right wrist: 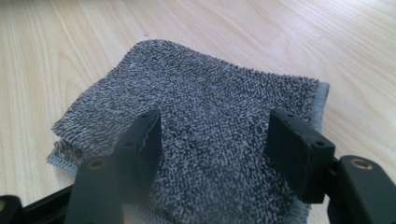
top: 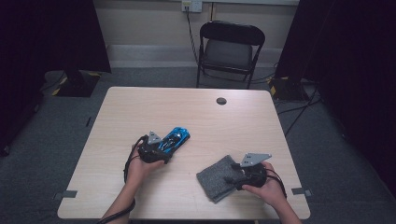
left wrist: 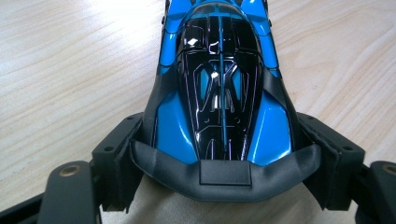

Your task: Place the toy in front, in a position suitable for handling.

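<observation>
Left tongs (left wrist: 224, 154) clamped around blue toy car (left wrist: 219, 84), right tongs (right wrist: 215, 140) released above grey towel (right wrist: 201, 93).

toy car (top: 175, 138) left on table (top: 196, 107), folded cloth (top: 215, 178) right, nearer the person

Both forearms bare, no sleeves; left hand-held gripper (top: 164, 150) black w/ grey 3-cornered plate, black cable trailing; right hand-held gripper (top: 232, 176) same; blocky black jaws, brass-ringed screw holes.
</observation>
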`<state>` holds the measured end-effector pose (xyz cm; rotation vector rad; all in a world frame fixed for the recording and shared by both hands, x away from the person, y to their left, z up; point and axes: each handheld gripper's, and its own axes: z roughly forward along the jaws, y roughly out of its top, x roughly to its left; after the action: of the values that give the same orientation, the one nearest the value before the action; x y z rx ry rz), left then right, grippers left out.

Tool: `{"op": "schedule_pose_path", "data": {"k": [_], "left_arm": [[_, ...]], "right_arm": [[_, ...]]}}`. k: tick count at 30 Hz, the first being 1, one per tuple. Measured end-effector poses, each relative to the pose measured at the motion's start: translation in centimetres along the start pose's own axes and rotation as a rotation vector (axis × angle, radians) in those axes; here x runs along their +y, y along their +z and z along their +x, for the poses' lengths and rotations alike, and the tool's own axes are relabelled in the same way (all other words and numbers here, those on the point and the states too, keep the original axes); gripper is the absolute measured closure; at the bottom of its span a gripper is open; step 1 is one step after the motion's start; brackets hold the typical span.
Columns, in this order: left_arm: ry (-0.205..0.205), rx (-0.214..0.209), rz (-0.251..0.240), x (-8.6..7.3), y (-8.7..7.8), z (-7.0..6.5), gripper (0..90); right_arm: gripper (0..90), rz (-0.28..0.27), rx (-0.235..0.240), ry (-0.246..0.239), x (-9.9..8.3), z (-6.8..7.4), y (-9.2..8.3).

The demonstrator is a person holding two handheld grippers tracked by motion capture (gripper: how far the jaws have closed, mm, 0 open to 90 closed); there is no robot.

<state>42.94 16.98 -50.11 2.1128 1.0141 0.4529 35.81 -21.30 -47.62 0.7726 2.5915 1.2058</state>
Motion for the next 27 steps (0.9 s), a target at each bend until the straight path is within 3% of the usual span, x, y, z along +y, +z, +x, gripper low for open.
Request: {"op": "schedule_pose_path", "data": {"k": [14, 19, 26, 27], "left_arm": [[0.000, 0.000, 0.001, 0.0, 0.0, 0.0, 24.0], [-0.001, -0.001, 0.000, 0.0, 0.0, 0.0, 24.0], [0.002, 0.003, 0.000, 0.0, 0.0, 0.0, 24.0], [0.001, 0.000, 0.002, 0.0, 0.0, 0.0, 24.0]], "right_arm": [[35.7, 0.034, -0.025, -0.023, -0.8, -0.1, 0.9], [35.4, 0.065, -0.058, -0.049, -0.7, 0.4, 1.3], [39.5, 0.068, -0.064, -0.003, -0.7, 0.4, 1.4], [43.5, 0.078, -0.070, 0.000, -0.6, 0.4, 1.4]]}}
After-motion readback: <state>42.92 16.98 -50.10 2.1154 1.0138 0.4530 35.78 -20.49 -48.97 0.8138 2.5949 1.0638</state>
